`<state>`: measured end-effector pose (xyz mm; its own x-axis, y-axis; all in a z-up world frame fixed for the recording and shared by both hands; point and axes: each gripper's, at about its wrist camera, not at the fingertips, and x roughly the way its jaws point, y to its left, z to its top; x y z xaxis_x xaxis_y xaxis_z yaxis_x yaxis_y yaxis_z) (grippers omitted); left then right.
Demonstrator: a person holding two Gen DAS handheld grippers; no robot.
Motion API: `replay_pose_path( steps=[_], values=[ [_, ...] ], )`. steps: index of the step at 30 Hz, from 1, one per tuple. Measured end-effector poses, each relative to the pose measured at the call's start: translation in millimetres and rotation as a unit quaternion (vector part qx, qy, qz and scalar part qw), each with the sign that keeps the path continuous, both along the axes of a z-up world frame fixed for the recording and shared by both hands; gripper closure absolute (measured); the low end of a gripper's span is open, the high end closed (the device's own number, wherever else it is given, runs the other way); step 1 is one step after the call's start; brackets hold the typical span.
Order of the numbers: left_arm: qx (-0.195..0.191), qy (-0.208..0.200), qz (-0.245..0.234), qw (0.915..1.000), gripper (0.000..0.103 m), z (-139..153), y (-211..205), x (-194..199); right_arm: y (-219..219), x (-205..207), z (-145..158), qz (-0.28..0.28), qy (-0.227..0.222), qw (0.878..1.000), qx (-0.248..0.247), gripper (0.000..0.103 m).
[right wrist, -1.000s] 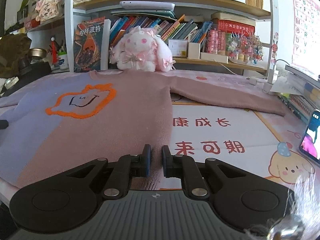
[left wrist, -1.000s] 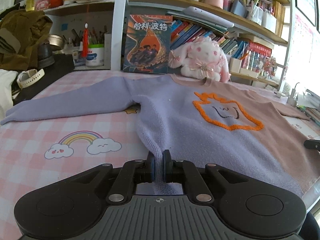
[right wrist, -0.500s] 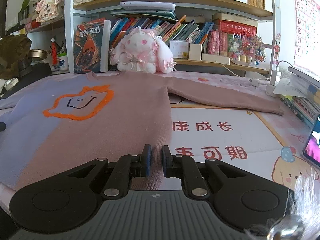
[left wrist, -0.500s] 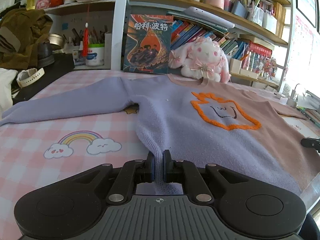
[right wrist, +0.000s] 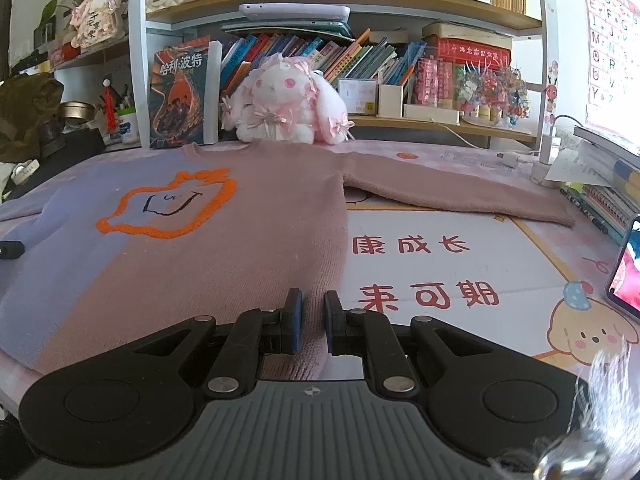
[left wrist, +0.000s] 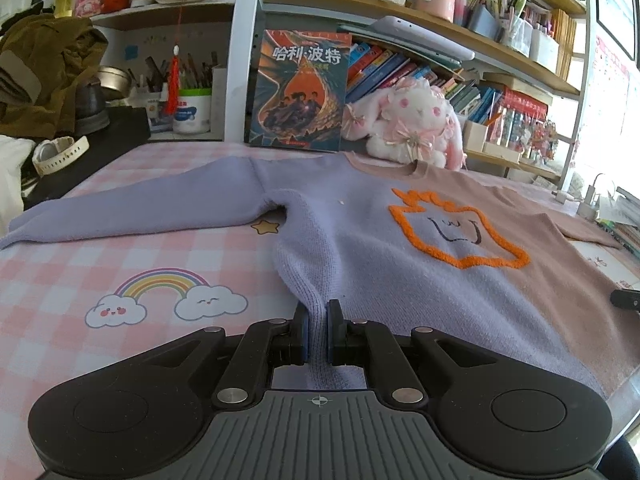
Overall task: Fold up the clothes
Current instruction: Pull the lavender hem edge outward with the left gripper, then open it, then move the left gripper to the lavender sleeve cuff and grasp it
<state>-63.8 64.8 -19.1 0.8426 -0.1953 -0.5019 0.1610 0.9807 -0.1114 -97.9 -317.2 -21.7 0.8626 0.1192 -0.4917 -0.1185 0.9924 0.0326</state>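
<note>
While the sweater (left wrist: 400, 264) lies flat on the bench (left wrist: 100, 264), left tool (left wrist: 318, 334) and right tool (right wrist: 312, 322) each pinch its hem; a white cup (left wrist: 192, 110) holds pens.

Two fisheye views, each mounted low on a handheld gripper, look forward and slightly down along its fingers across a desk toward a bookshelf (left wrist: 400, 32). The left wrist view sits close over the near hem of a sweater (left wrist: 360, 240) on its lilac side. The right wrist view sits close over the same hem on the pink side. Both share the sweater's orange motif, a plush rabbit (right wrist: 284, 100) and a standing book (left wrist: 300, 88).
</note>
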Motion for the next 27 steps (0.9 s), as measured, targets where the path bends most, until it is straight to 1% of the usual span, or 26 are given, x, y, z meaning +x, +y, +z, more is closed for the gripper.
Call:
replay_pose_path(
  steps=[2,3,4,7,8,9,11,12,17,18,19,21,22,24,25,27],
  values=[
    [0.003,-0.001,0.001,1.0000,0.094,0.2,-0.4,-0.4,0.6,-0.6,-0.3,-0.002,-0.001,1.000,-0.001,0.092],
    [0.004,-0.002,0.004,1.0000,0.090,0.2,-0.3,-1.3,0.8,-0.8,-0.4,-0.003,-0.001,1.000,-0.001,0.092],
    [0.005,-0.003,0.008,0.9999,0.088,0.2,0.1,-2.4,1.3,-0.8,-0.4,-0.004,-0.001,1.000,-0.002,0.092],
    [0.006,-0.009,0.016,0.9998,0.087,0.5,1.0,-8.5,0.0,-1.1,0.6,-0.011,0.003,1.000,0.007,0.089],
    [0.007,-0.012,0.018,0.9997,0.087,1.1,0.9,-11.8,-0.7,-1.3,1.0,-0.013,0.005,1.000,0.011,0.082],
    [0.009,-0.017,0.019,0.9997,0.086,1.9,0.7,-15.2,-1.4,-1.6,1.4,-0.015,0.007,1.000,0.015,0.071],
    [0.012,-0.025,0.021,0.9994,0.086,3.5,0.2,-22.0,-3.4,-4.5,1.6,-0.013,0.011,0.999,0.030,0.061],
    [0.013,-0.029,0.022,0.9992,0.084,4.3,0.0,-25.4,-3.5,-6.4,1.6,-0.014,0.011,0.999,0.032,0.061],
    [0.025,-0.049,0.019,0.9983,0.067,8.7,-5.5,-39.6,0.6,-16.1,3.3,-0.017,0.006,0.999,0.032,0.052],
    [0.028,-0.053,0.018,0.9980,0.061,9.6,-7.0,-42.2,2.1,-17.7,4.1,-0.016,0.004,0.999,0.032,0.048],
    [0.031,-0.057,0.017,0.9978,0.057,10.5,-8.4,-44.7,3.7,-19.3,4.9,-0.014,0.002,0.999,0.031,0.046],
    [0.032,-0.064,0.014,0.9973,0.042,12.0,-10.7,-48.8,7.6,-22.2,7.4,-0.011,-0.003,1.000,0.027,0.039],
    [0.032,-0.066,0.013,0.9972,0.035,12.3,-11.1,-50.1,9.8,-22.7,8.8,-0.010,-0.006,1.000,0.025,0.036],
    [0.031,-0.071,0.012,0.9969,0.030,12.7,-11.1,-51.9,14.4,-23.7,11.7,-0.007,-0.011,1.000,0.019,0.029],
    [0.033,-0.072,0.012,0.9968,0.026,12.7,-10.7,-51.9,16.6,-23.8,13.1,-0.005,-0.014,1.000,0.017,0.027],
    [0.036,-0.073,0.012,0.9966,0.022,12.7,-9.9,-52.0,21.7,-23.6,16.0,0.000,-0.019,1.000,0.013,0.021]
  ],
)
